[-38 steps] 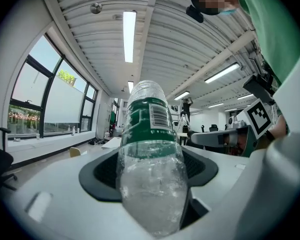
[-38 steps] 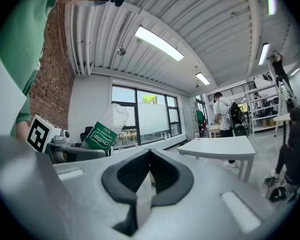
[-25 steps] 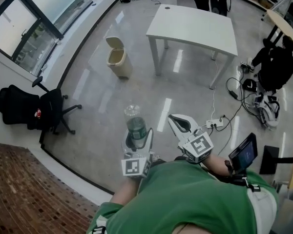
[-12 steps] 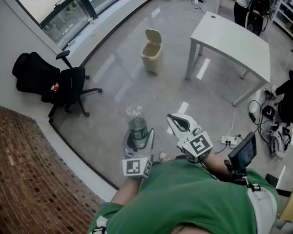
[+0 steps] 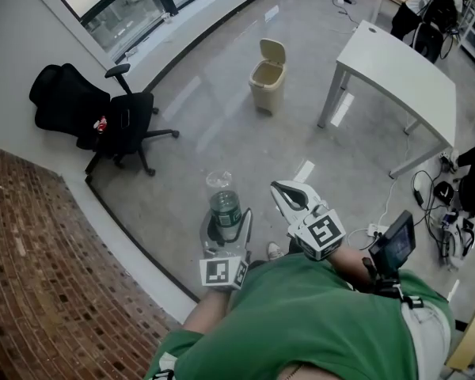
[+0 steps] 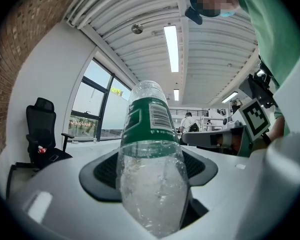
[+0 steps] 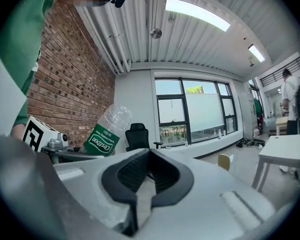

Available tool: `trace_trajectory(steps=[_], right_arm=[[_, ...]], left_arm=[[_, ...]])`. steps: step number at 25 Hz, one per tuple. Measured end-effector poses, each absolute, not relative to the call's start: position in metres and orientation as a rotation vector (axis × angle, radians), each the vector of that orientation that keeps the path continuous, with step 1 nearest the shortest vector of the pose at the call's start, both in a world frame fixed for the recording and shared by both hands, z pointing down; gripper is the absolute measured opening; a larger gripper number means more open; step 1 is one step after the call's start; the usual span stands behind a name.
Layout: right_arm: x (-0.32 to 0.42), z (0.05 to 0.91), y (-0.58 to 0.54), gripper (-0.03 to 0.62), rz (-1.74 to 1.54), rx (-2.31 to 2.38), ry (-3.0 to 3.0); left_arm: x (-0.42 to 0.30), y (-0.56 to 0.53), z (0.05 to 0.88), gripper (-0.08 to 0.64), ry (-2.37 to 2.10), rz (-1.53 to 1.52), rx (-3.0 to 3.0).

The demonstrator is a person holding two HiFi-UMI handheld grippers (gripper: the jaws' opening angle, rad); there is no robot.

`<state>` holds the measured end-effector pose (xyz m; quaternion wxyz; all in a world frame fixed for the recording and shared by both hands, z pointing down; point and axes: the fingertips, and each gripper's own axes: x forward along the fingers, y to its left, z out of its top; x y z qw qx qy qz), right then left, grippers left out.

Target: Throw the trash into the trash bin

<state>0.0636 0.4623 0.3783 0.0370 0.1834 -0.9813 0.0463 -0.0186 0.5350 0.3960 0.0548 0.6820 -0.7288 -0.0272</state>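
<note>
At the bottom centre of the head view, the left gripper (image 5: 226, 229) is clamped on a clear plastic bottle (image 5: 224, 205) with a green label, held out ahead of the person's green shirt (image 5: 301, 323). The right gripper (image 5: 290, 195) sits just beside it at 3 o'clock, jaws together and carrying nothing. The trash bin (image 5: 267, 79), beige with its lid raised, stands on the floor well apart at roughly 12 o'clock from the bottle; a white table (image 5: 400, 74) lies at 2 o'clock and a black office chair (image 5: 120, 122) at 10 o'clock. The left gripper view confirms the hold: both pads press on the bottle's lower body and the bottle stands nearly upright between them. The right gripper view shows the pad tips meeting with nothing between them, the bottle at 9 o'clock and the bin small and distant at 3 o'clock. Judgement: the carry step is in hand, with the pick-up done and the drop not yet made. The next move calls for closing the distance to the bin, bringing the bottle above its open mouth, then parting the left jaws.
</note>
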Motion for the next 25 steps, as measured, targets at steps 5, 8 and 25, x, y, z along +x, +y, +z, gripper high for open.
trace_trajectory(steps=[5,8,25], right_arm=[[0.048,0.375,0.461,0.003,0.140,0.522,-3.009],[0.045,0.375,0.452,0.003,0.115,0.535,-3.002],[-0.005,0.377,0.355,0.003,0.130,0.459,-3.050]], left_arm=[[-0.033,0.538,0.404,0.337,-2.220,-0.101,2.016],[-0.036,0.532,0.403,0.337,-2.223,-0.101,2.018],[-0.083,0.438,0.392,0.337,-2.284,-0.052,1.993]])
